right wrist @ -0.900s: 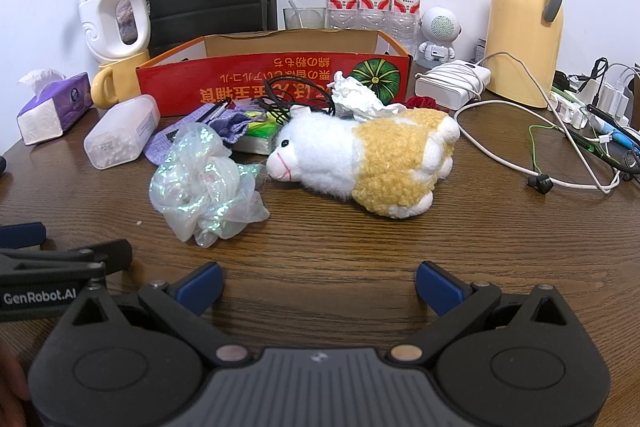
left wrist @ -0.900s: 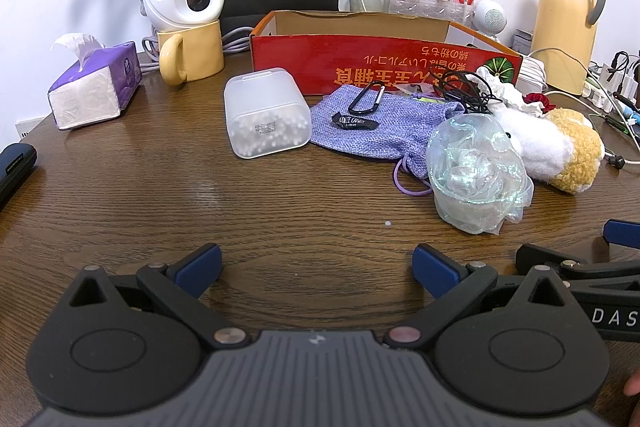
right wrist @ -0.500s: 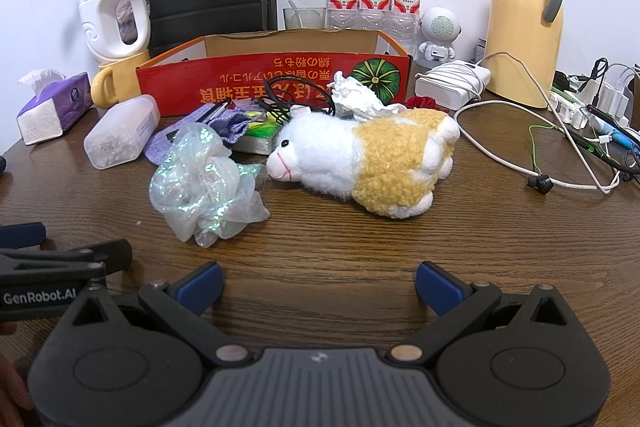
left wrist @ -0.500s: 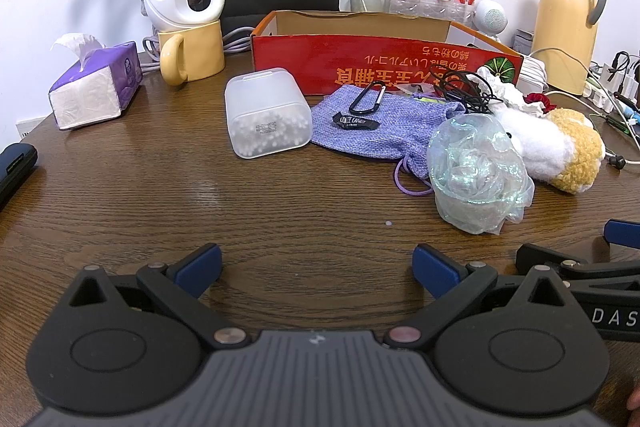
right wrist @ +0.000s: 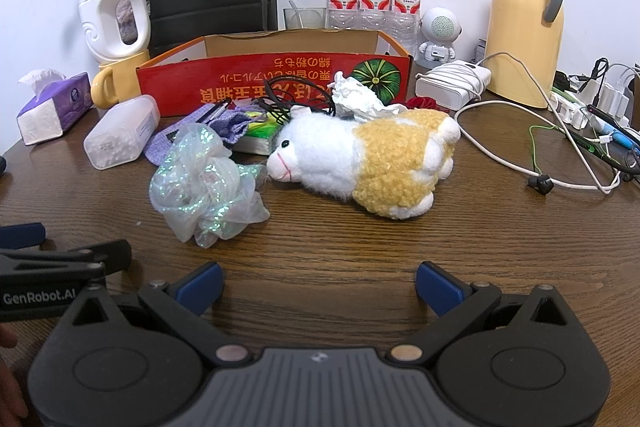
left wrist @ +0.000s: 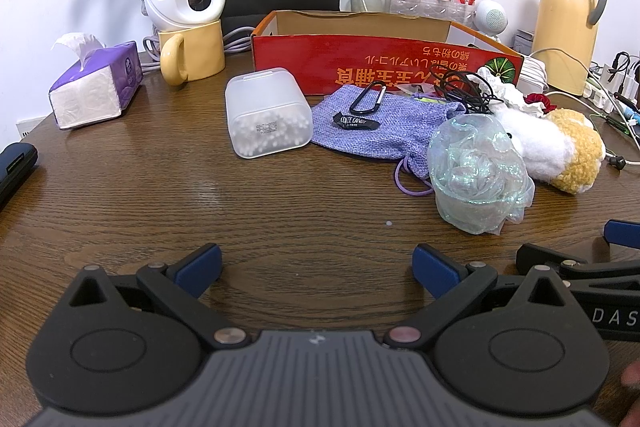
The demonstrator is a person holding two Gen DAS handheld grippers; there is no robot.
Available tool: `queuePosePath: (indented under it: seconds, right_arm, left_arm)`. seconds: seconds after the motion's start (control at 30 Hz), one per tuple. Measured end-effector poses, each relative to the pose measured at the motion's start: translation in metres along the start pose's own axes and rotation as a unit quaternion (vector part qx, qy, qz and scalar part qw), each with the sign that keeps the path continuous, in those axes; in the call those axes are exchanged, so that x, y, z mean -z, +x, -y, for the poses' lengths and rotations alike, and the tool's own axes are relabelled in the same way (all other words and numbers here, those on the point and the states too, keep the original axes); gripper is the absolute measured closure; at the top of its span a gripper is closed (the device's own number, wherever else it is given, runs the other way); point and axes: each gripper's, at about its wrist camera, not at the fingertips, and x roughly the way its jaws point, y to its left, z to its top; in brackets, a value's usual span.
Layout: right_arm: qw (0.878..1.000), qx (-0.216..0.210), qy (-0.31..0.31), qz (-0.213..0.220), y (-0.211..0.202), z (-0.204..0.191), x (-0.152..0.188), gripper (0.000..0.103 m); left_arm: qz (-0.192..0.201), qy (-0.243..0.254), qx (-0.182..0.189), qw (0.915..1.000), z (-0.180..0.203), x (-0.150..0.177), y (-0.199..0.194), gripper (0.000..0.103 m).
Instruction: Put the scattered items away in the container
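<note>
Nothing has moved since the earlier frames: both claws and every item sit where they were.

The brown tabletop carries all items. The red cardboard box, the container, stands open-topped at the rear centre; its interior cannot be seen from this angle.

The plush sheep lies on its side in front of the box, head towards the crumpled clear plastic bag, which rests just beside it. The purple cloth pouch lies flat against the box front, a black carabiner on top of it. The frosted cotton-swab case lies just left of the pouch. A tangle of black cord and crumpled white paper sit behind the sheep, touching the box.

The left claw hovers low over bare wood, jaws spread fully, holding nothing. The right claw is likewise wide open and empty, near the bag and sheep.
</note>
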Motion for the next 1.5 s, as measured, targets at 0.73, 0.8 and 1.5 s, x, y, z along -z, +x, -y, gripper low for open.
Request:
queuePosePath:
  seconds: [0.73,0.8,1.5]
  right_arm:
    - [0.993,-0.098,-0.044,0.053,-0.025,0.000,-0.019,0.009]
    - [0.990,-0.109,-0.061,0.062,-0.021,-0.007,-0.029,0.014]
    - [0.980,-0.164,-0.115,0.008,0.033,-0.039,-0.051,0.066]
  left_arm:
    - [0.019,-0.020,0.034,0.9990,-0.046,-0.056,0.016,0.000]
    - [0.006,-0.022,0.010,0.9997,-0.051,-0.075,0.041,0.000]
    - [-0.032,-0.023,0.016,0.9991,-0.056,-0.103,0.093,0.037]
